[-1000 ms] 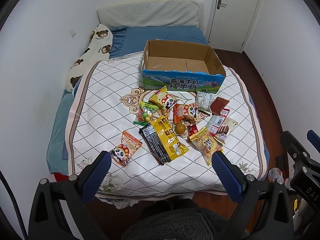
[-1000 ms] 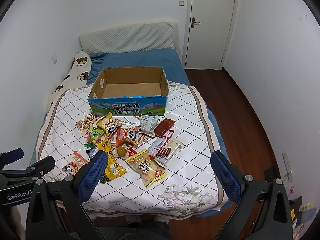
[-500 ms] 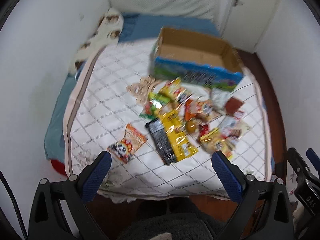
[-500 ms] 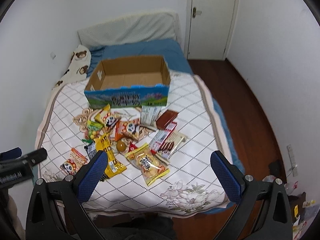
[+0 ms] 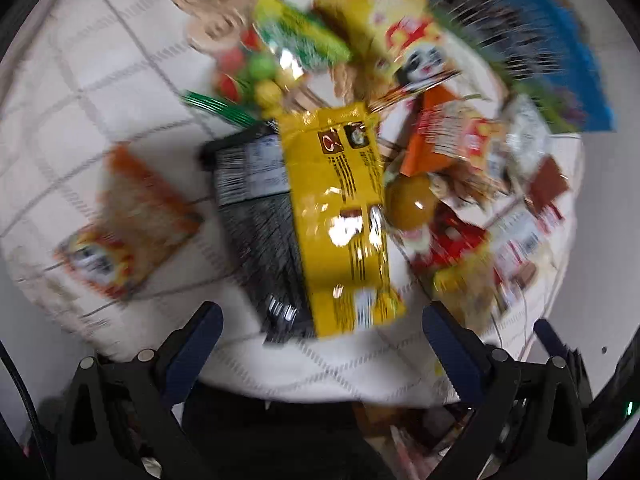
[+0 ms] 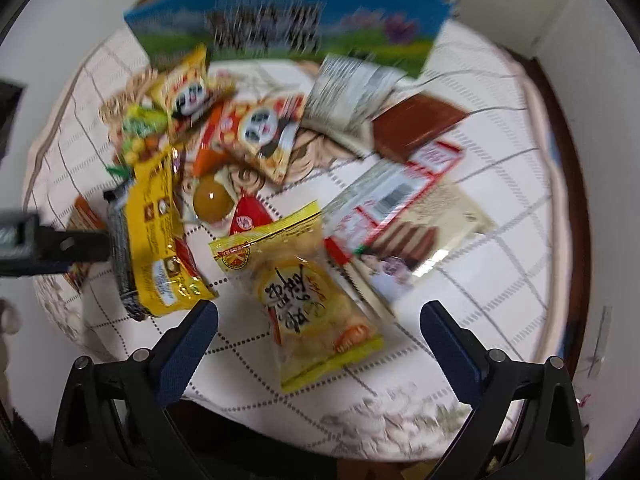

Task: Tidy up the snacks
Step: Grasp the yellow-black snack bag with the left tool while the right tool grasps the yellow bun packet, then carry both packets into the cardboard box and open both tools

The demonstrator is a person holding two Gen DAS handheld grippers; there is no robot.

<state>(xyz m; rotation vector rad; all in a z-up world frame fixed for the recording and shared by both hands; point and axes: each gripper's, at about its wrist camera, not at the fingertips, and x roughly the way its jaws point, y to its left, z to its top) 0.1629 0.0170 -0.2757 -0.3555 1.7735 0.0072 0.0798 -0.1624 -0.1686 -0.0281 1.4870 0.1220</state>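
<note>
Both grippers have dropped close over the snacks on the quilt (image 6: 500,240). Left gripper (image 5: 322,338) gapes wide, empty, over the long yellow packet's (image 5: 340,216) near end; it runs lengthwise away. Right gripper (image 6: 318,334) likewise straddles the yellow bun bag (image 6: 308,300). Motion blur smears the blue box (image 6: 280,20).

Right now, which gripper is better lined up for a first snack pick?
Either could go, but left reads slightly better: the left gripper is open with the long yellow packet centred between its fingers. The right gripper, also open, frames the yellow bun bag.
</note>
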